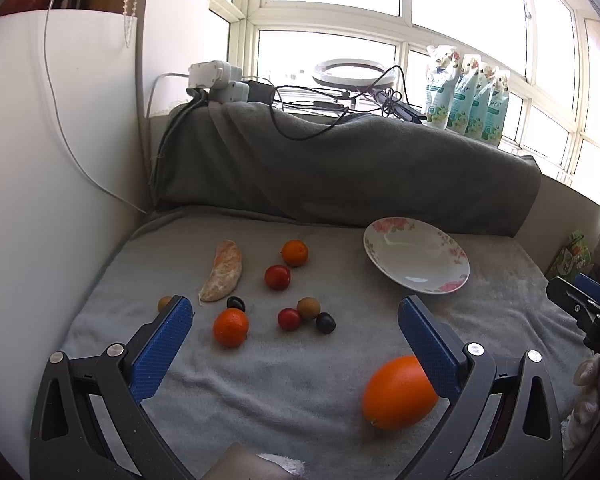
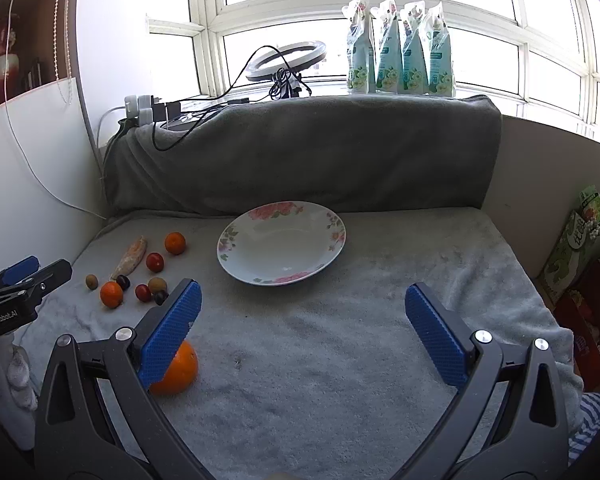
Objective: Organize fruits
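Left gripper [image 1: 296, 316]: spread wide, holding nothing; small fruits [image 1: 278, 278] lie ahead between its fingers, orange [image 1: 398, 394] against its right finger. Right gripper [image 2: 302, 304]: spread, unladen; plate [image 2: 236, 268] ahead.

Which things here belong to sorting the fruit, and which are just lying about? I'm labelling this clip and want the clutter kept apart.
For the job:
large orange
two small oranges
two red cherry tomatoes
two dark grapes
two brown longans
peeled citrus segment
floral plate

Lying about:
ring light
four pouches
chargers and cables
green carton
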Demonstrator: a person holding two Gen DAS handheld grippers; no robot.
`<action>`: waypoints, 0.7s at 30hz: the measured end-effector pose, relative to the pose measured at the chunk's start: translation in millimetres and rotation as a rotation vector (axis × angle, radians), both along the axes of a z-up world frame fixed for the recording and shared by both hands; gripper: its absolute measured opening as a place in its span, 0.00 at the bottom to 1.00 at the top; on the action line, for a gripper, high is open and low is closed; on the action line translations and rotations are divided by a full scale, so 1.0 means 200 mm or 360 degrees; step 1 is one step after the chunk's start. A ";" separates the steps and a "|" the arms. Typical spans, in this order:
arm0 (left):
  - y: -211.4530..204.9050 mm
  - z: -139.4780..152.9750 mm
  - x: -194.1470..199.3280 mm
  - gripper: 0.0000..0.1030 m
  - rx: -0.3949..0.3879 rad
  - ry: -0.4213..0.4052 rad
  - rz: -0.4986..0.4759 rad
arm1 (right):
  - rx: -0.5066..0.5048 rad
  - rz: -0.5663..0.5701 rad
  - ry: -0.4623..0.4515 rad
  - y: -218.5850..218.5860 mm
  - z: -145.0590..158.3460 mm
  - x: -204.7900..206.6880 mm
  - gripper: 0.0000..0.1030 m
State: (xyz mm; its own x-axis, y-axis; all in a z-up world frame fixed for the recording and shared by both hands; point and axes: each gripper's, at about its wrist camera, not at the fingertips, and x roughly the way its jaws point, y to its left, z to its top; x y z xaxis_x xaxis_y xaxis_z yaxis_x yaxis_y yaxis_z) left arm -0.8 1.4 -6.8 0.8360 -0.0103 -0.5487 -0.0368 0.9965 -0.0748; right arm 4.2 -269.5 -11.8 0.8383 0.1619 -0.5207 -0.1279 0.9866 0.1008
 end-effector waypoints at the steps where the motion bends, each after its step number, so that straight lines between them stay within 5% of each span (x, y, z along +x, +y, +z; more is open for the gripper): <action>1: 0.00 0.00 0.00 0.99 -0.0001 0.0002 -0.0002 | 0.0004 0.0003 0.0003 0.00 0.00 0.00 1.00; 21: 0.06 -0.19 0.00 0.99 -0.0174 0.0181 -0.0100 | 0.0119 0.0229 0.0157 0.06 -0.11 0.06 1.00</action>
